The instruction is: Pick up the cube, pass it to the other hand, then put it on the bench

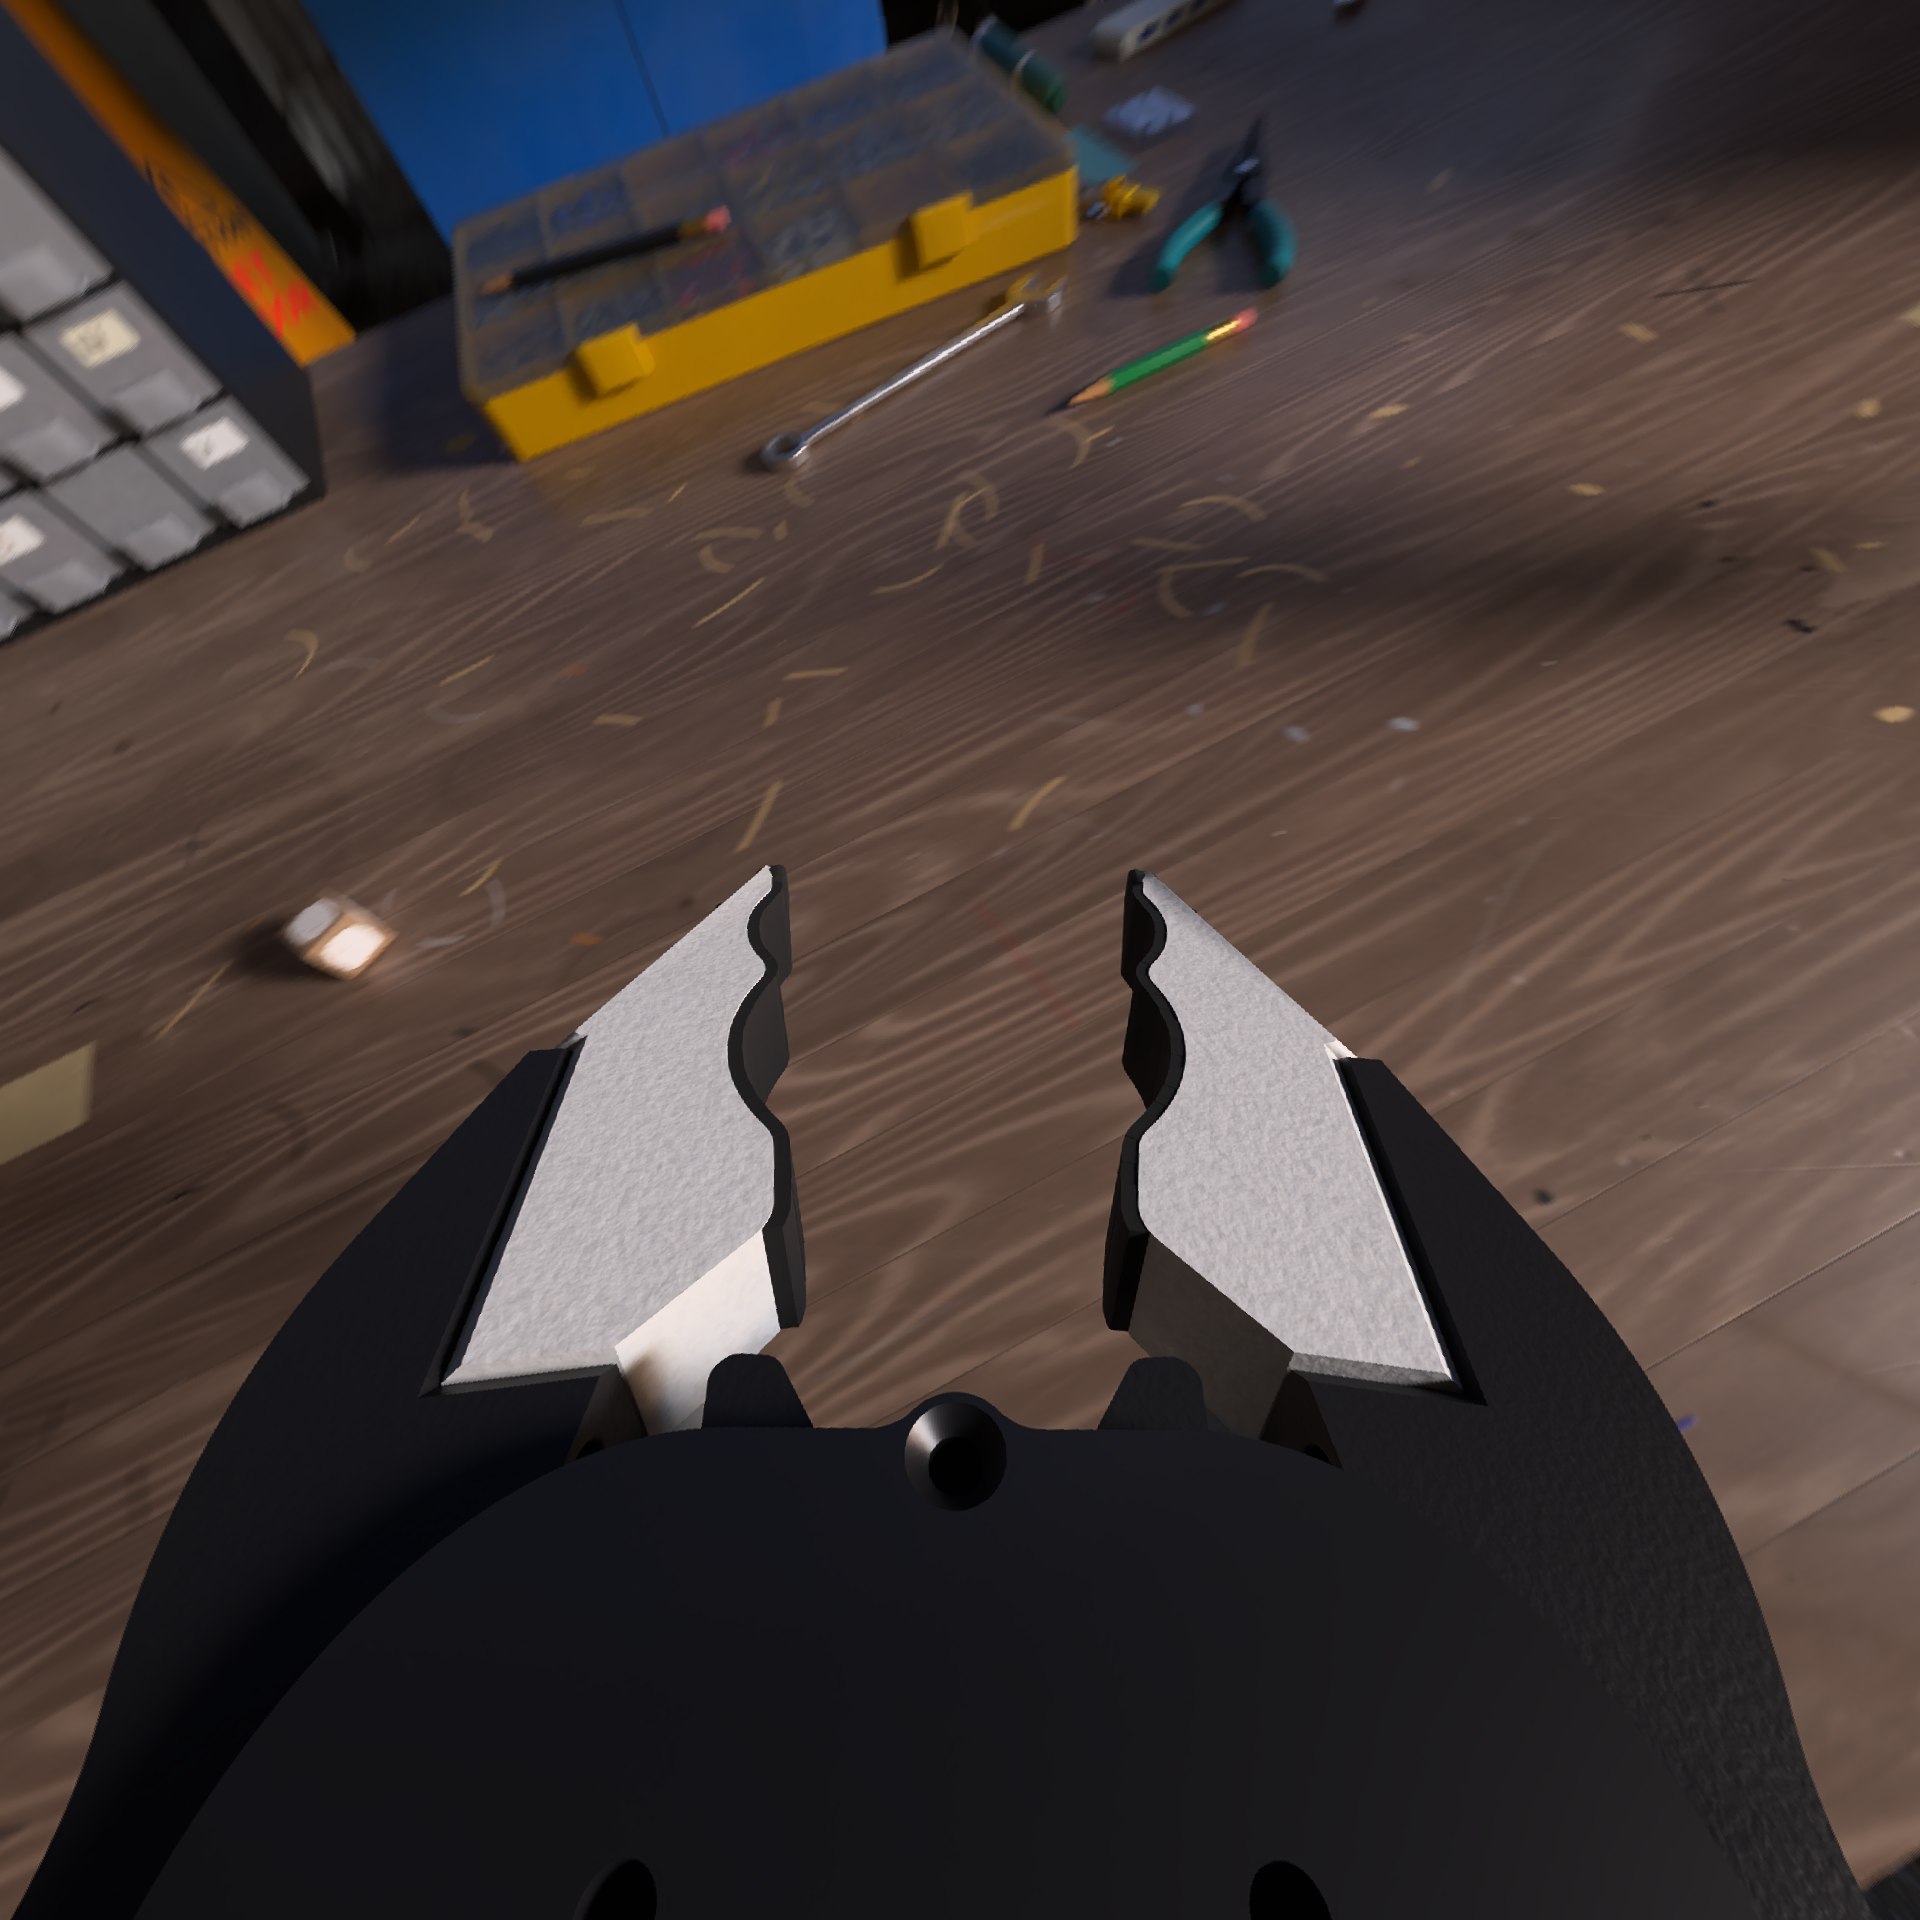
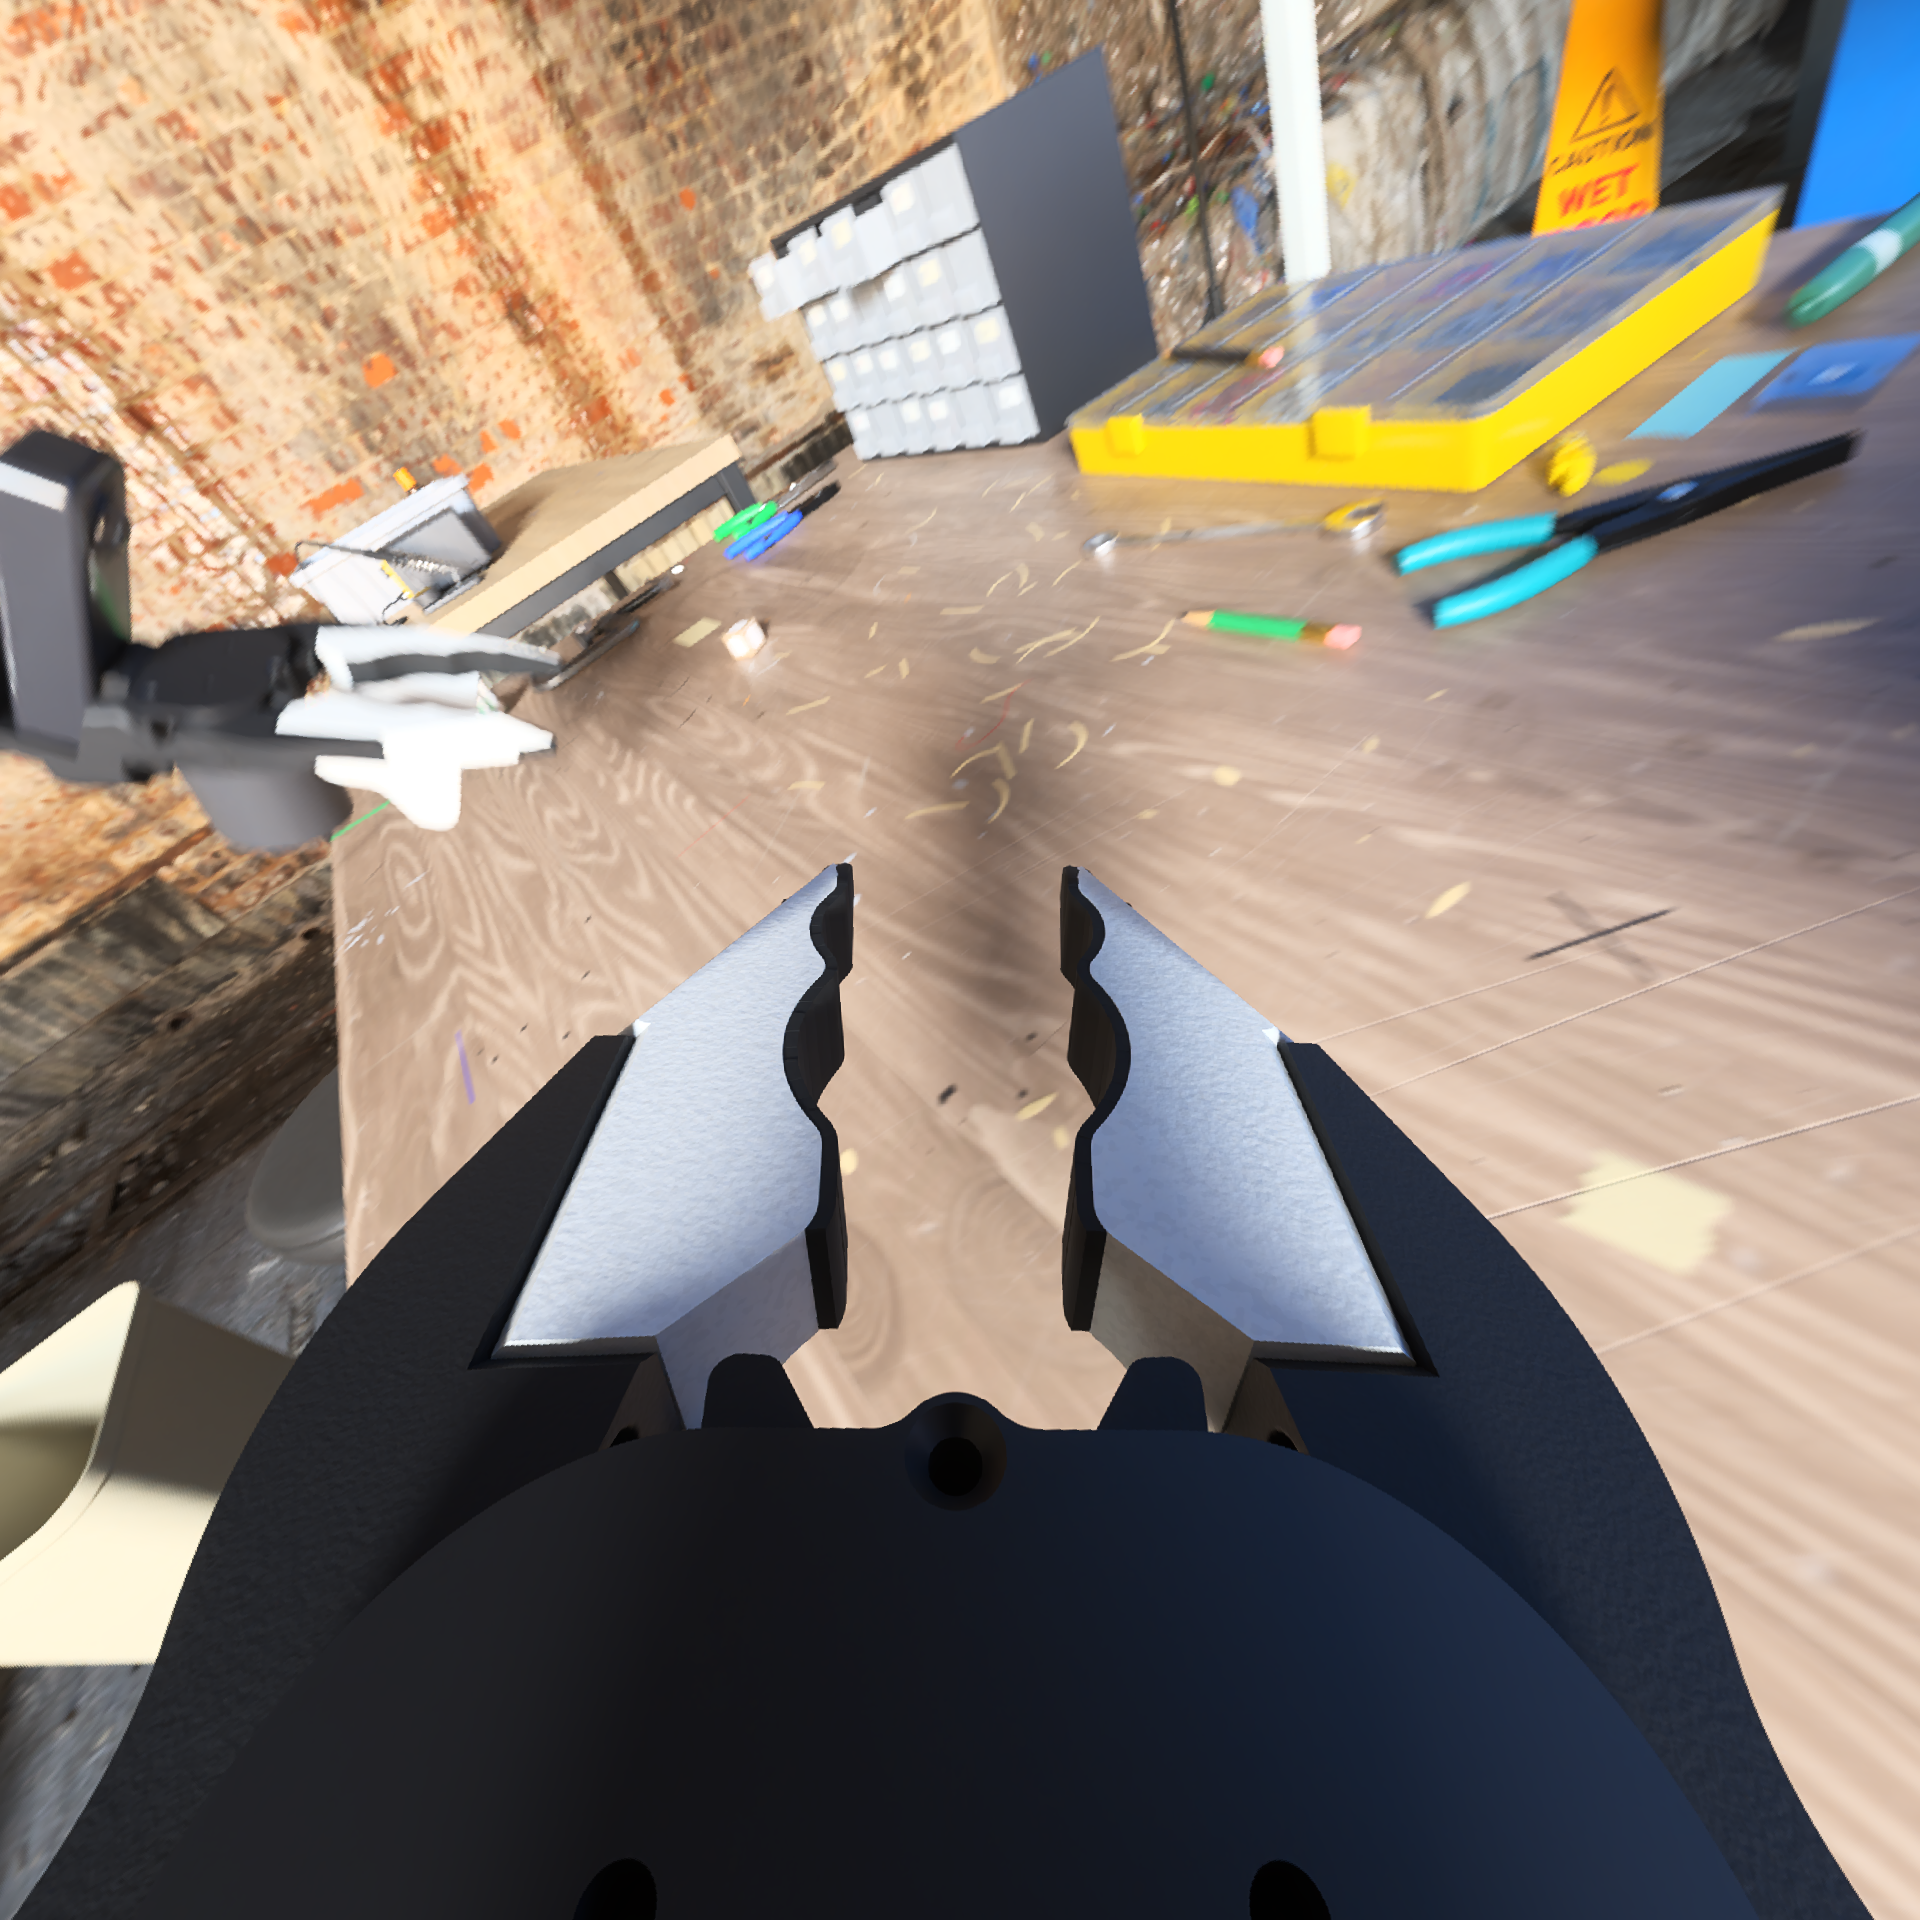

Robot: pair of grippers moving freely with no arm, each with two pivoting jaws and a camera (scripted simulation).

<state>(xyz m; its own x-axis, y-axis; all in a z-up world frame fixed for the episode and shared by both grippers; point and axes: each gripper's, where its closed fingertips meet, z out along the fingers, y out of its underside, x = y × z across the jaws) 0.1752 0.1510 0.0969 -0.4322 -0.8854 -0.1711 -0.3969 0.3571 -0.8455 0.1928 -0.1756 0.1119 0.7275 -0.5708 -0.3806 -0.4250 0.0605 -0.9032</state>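
On the wooden bench top (image 1: 1039,727) sits the cube (image 1: 338,937), small and pale, off to the left of our left gripper (image 1: 954,883). Nothing holds it yet, so we think the pick-up has not begun. Our left gripper hangs above the wood with its two fingers spread apart and nothing between them (ready to take the cube, we guess), but it points past the cube and needs to swing left. Our right gripper (image 2: 956,878) is also spread apart and holds nothing; it waits nearer the bench's edge, maybe for the pass. Farther back lie a green pencil (image 1: 1158,358), a wrench (image 1: 914,376), green pliers (image 1: 1231,223) and a yellow box (image 1: 769,270), all well away from the cube.
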